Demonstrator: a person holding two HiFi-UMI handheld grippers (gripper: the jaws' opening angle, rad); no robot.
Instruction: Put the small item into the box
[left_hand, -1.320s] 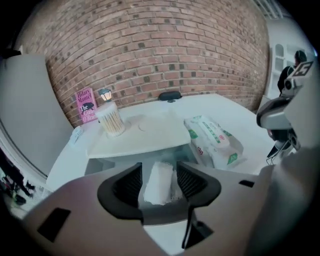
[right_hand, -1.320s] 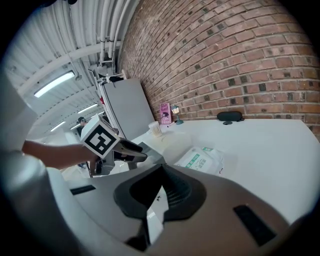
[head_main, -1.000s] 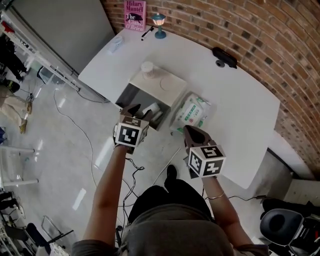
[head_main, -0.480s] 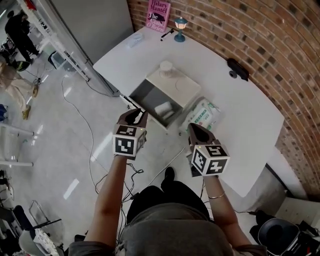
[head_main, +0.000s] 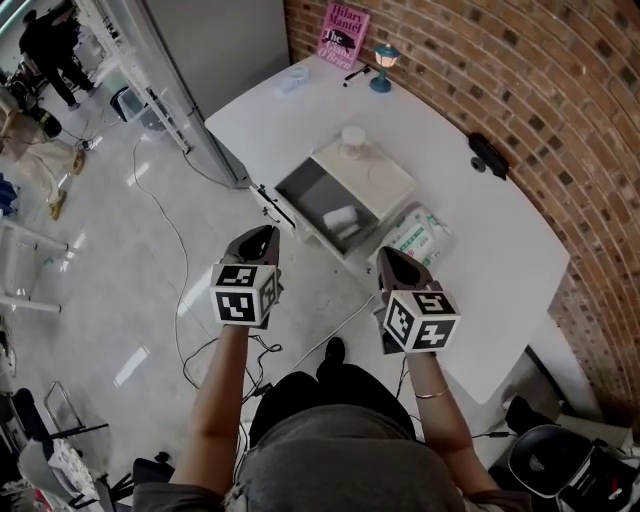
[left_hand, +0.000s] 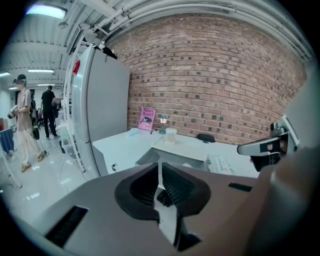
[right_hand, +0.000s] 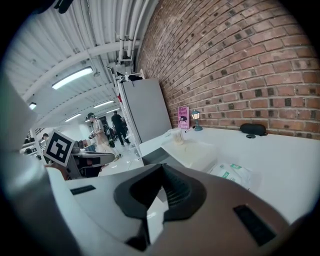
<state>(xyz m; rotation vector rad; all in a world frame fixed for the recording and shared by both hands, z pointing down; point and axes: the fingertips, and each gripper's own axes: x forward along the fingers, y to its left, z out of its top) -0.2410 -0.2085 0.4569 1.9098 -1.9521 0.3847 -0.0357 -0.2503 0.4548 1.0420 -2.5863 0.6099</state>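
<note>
Both tools hang off the counter's (head_main: 480, 235) near edge, over the floor, touching nothing.
- Left tool (head_main: 262, 232): jaws have just been closing and now sit together, nothing between them. It is just off the counter's near-left corner.
- Right tool (head_main: 390, 256): jaws together, empty, at the near edge in front of the wipes packet (head_main: 420, 236).
- Box (head_main: 378, 178): at the counter's near-left edge, open side facing the tools. The small white item (head_main: 340, 217) lies inside it, on the box floor toward the right wall.
- Wipes packet: flat on the counter, just beside the box's right side.
- Cup (head_main: 352, 141): upright on the box's top, at its far corner.
- Black case (head_main: 490, 155): at the far edge, by the brick wall.
- Far-left corner: lamp (head_main: 381, 56), with the pink book (head_main: 343, 30) leaning on the wall.
</note>
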